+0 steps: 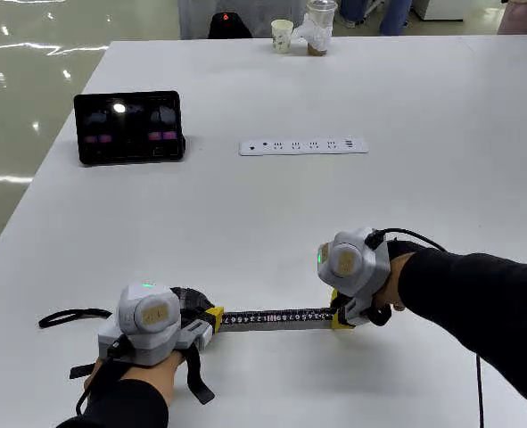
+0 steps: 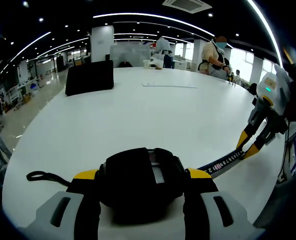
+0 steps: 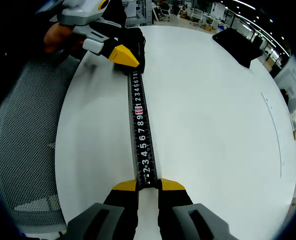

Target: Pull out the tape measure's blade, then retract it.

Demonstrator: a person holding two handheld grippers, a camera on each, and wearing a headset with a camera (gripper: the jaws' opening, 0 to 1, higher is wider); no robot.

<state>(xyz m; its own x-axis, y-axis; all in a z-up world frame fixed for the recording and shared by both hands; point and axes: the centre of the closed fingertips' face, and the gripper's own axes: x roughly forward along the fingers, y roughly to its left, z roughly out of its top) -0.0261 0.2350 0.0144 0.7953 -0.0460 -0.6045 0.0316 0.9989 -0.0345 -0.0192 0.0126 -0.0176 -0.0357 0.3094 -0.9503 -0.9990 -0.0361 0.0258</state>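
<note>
Both tools pinch — left tool (image 2: 142,175) the case (image 2: 137,192), right tool (image 3: 148,185) the blade (image 3: 139,125), whose numerals the right gripper view reads.

Table (image 1: 334,205) — white, smooth, matt. Tape measure (image 2: 140,180): black plastic case, dull, faint sheen on top. Blade (image 3: 140,135): thin dark strip, printed numbers, slight gloss. Left gripper (image 1: 208,321), right gripper (image 3: 148,185) — smooth pale grey plastic shells, yellow plastic tips. Strap (image 1: 67,316): black woven cloth. Sleeve (image 1: 486,303): black matt cloth. Tablet (image 1: 129,127): glossy screen. Power strip (image 1: 303,145): white plastic. Floor (image 1: 22,53): polished, mirror-like. Chair (image 3: 22,145): grey mesh.
</note>
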